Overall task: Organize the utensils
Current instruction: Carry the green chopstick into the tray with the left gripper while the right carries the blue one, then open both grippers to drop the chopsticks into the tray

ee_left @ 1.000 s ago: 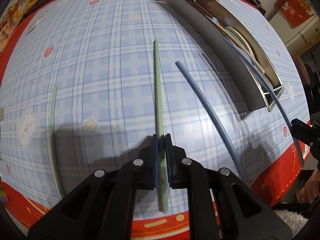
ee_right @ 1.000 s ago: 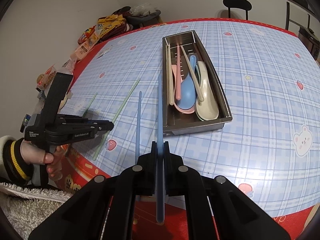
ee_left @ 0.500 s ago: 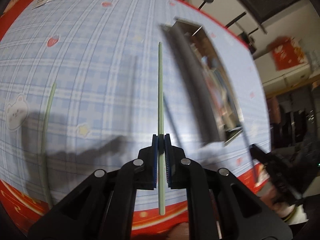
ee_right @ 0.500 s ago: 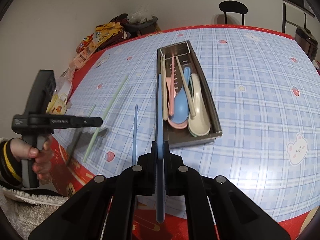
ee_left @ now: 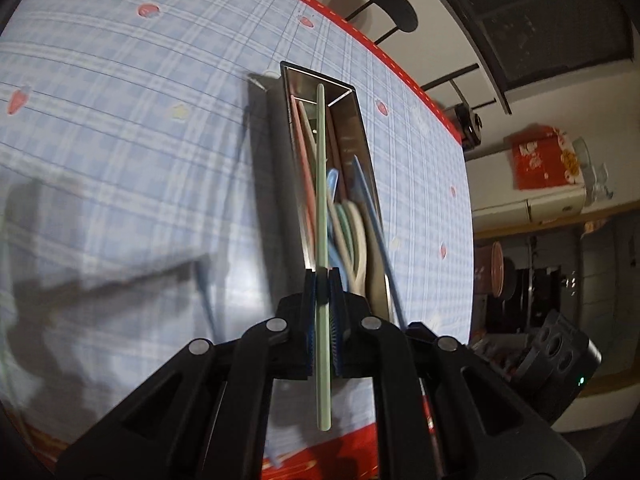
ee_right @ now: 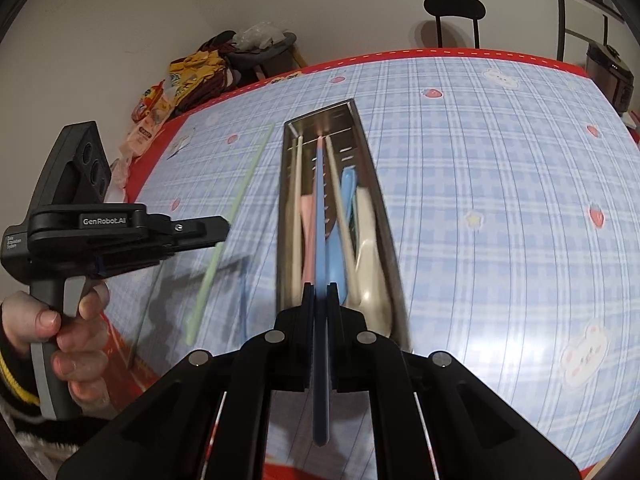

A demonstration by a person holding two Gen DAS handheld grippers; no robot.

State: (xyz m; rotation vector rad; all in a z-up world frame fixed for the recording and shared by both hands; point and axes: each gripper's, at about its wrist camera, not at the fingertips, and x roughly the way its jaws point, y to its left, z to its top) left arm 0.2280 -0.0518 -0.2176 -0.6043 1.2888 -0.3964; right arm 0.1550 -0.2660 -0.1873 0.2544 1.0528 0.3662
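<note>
My left gripper (ee_left: 322, 280) is shut on a green chopstick (ee_left: 321, 184) and holds it in the air, lined up over the steel utensil tray (ee_left: 362, 128). My right gripper (ee_right: 320, 292) is shut on a blue chopstick (ee_right: 320, 208), also held above the tray (ee_right: 384, 216). The tray holds spoons and chopsticks in pink, blue, green and cream. In the right wrist view the left gripper (ee_right: 222, 226) shows at the left with the green chopstick (ee_right: 236, 208). A second blue chopstick (ee_right: 243, 300) lies on the table left of the tray.
The table has a blue plaid cloth with a red border (ee_right: 480, 54). Another green chopstick (ee_left: 6, 272) lies blurred at the far left. Snack bags (ee_right: 192, 76) sit beyond the table's left edge. A black stool (ee_right: 454, 10) stands behind the table.
Both grippers have swung toward the tray with their chopsticks. The green chopstick was lifted off the table and now lines up over the tray; the blue one now hangs over the tray.
</note>
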